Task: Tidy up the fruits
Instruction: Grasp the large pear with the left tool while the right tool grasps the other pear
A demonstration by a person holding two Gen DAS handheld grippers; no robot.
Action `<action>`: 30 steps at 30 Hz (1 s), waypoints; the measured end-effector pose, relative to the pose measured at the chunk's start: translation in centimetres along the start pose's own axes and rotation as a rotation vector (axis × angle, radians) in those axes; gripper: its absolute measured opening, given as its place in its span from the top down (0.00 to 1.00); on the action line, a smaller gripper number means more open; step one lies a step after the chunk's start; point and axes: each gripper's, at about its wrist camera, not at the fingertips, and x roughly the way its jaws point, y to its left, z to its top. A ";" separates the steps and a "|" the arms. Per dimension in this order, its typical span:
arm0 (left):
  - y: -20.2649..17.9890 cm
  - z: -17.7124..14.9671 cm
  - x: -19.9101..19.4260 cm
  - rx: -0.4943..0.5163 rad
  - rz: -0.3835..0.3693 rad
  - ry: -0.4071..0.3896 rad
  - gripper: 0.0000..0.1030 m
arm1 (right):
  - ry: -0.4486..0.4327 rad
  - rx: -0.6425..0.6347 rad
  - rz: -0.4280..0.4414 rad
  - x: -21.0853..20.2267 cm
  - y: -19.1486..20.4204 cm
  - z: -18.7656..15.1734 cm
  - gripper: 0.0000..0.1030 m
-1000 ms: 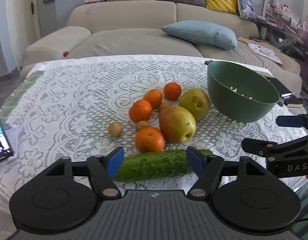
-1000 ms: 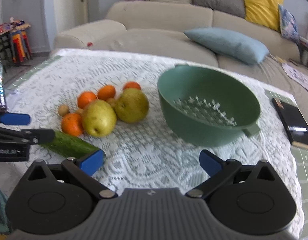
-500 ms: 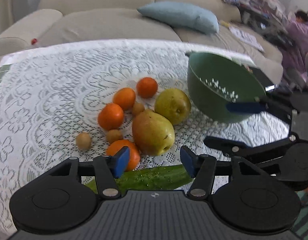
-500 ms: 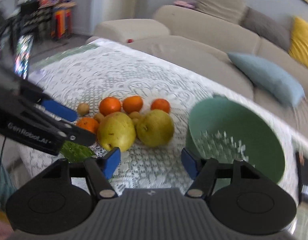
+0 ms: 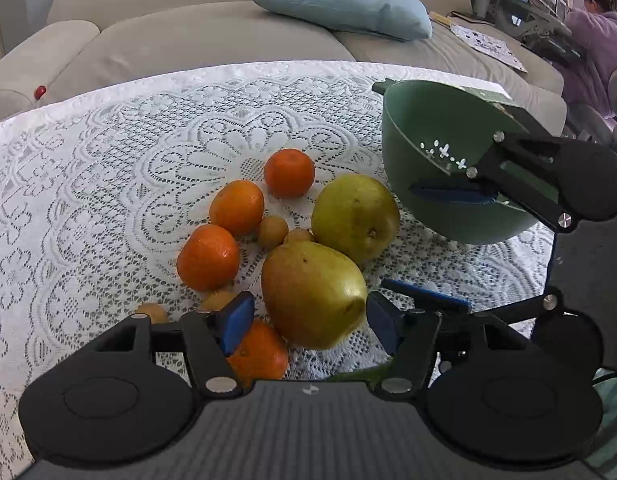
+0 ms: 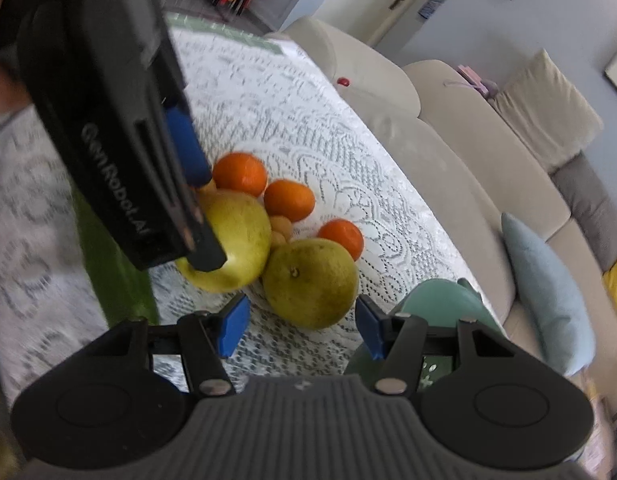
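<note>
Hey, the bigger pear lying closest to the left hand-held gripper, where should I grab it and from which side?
Grip the near pear across its wide belly, coming down from above with one pad on each flank. It lies on its side, touching the rounder pear behind it and an orange at its front left, so the flanks are probably the freest faces. The left hand-held gripper, jaws open, already straddles it.

My table wears a white lace cloth [image 5: 108, 168] full of little holes. The green colander [image 5: 420, 128] looks like smooth matt plastic. My pears [image 5: 312, 296] have shiny, speckled skin, and the oranges [image 5: 208, 258] are bumpy and glossy. My left gripper [image 5: 310, 326] is dull black plastic with blue pads [image 5: 236, 322].
</note>
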 end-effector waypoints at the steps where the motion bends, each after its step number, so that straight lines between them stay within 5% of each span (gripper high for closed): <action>1: -0.1 0.1 0.1 0.008 -0.001 0.000 0.24 | -0.007 -0.031 -0.016 0.4 0.2 0.0 0.46; 30: 1.6 0.7 2.3 -0.078 -0.090 0.029 0.27 | -0.032 -0.098 -0.087 5.3 0.1 0.1 0.40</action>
